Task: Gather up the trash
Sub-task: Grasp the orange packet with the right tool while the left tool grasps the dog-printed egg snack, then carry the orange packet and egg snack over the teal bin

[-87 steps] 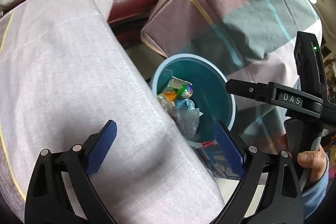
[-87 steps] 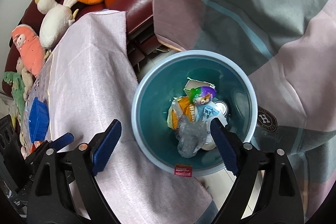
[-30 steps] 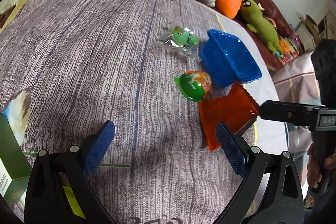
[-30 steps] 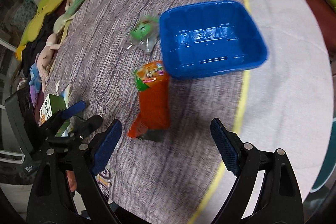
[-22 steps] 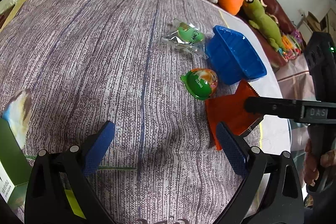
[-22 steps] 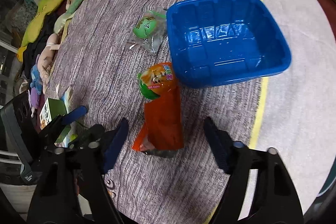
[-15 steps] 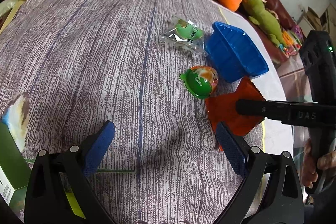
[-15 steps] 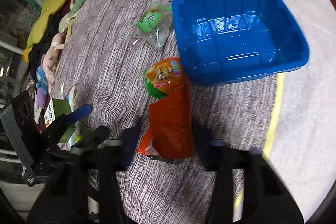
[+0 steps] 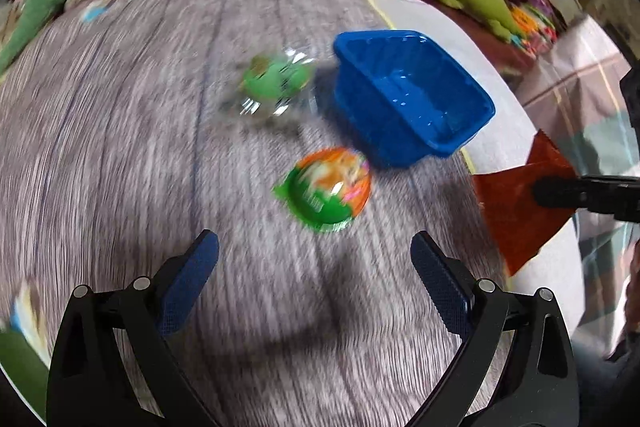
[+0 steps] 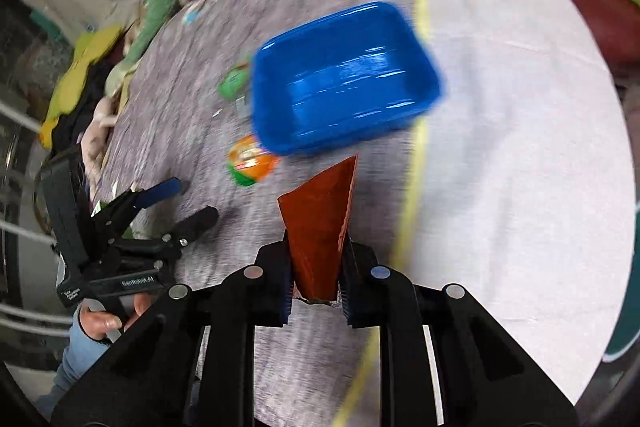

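Right wrist view: my right jaws (image 10: 316,291) pitch steeply down over the grey cloth-covered tabletop (image 10: 500,147), clamped on a flat orange-red foil wrapper (image 10: 320,223) lifted near the blue plastic tray (image 10: 344,79). My left jaws (image 9: 314,285) gape empty above a green-orange jelly cup (image 9: 326,187).

My left claw's camera looks steeply down over the table (image 9: 120,147), close. My right claw's camera does likewise from the opposite side. Both share the blue tray (image 9: 412,99) (image 10: 344,79).
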A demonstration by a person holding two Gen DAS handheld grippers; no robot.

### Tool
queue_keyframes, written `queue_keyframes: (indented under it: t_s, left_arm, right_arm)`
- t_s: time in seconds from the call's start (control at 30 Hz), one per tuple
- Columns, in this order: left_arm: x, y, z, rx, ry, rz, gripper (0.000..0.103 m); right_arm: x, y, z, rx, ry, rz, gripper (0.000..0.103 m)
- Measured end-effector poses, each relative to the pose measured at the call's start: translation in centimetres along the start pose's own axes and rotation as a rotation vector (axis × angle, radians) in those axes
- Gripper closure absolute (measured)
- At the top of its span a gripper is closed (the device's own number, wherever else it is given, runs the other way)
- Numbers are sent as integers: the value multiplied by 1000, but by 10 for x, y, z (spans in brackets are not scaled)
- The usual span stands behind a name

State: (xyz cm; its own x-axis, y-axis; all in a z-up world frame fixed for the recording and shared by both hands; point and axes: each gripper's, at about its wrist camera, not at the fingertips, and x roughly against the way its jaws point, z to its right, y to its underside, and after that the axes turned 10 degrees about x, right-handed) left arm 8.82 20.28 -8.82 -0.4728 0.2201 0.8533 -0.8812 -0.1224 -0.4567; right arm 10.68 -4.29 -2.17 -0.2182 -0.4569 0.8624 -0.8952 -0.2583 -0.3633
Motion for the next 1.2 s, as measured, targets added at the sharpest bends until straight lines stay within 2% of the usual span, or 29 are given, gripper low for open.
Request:
queue_keyframes:
  t_s: [0.1,0.17,0.27,0.33,0.43,0.5,0.57,0.7,0.8,1.07,1.2]
  left_arm:
    - [-12,-7,8,-40,-15,-7,7]
    - [-23,-12,13,-68,-25,-26,16]
    - [-39,-15,17,-93,-33,-61,19]
    - [-43,-15,21,-118,-56,-48,20]
    - [-42,-15,25,-139,-80,-20,41]
    - [-40,-15,24,-121,-47,-19,42]
    - [-35,-11,26,-110,-56,-2,43]
    - [-20,-4,26,-62,-25,9,43]
    - [-10,5,34,-63,-5,12,43]
    - [11,30,80,-121,56,-2,43]
    - [17,39,118,-170,87,5,43]
  right_arm:
    - [4,5,19,-44,5,11,85]
    - [5,6,28,-63,3,16,85]
    - [8,6,41,-83,3,29,85]
    - [8,6,47,-97,5,34,85]
    - [8,6,57,-108,12,36,85]
    - [8,7,60,-116,11,36,85]
    - [7,8,65,-124,10,38,85]
    - [9,11,68,-127,13,40,85]
    - [11,13,70,-127,15,43,85]
    - [36,29,80,-133,12,89,85]
    - [58,43,95,-152,20,125,85]
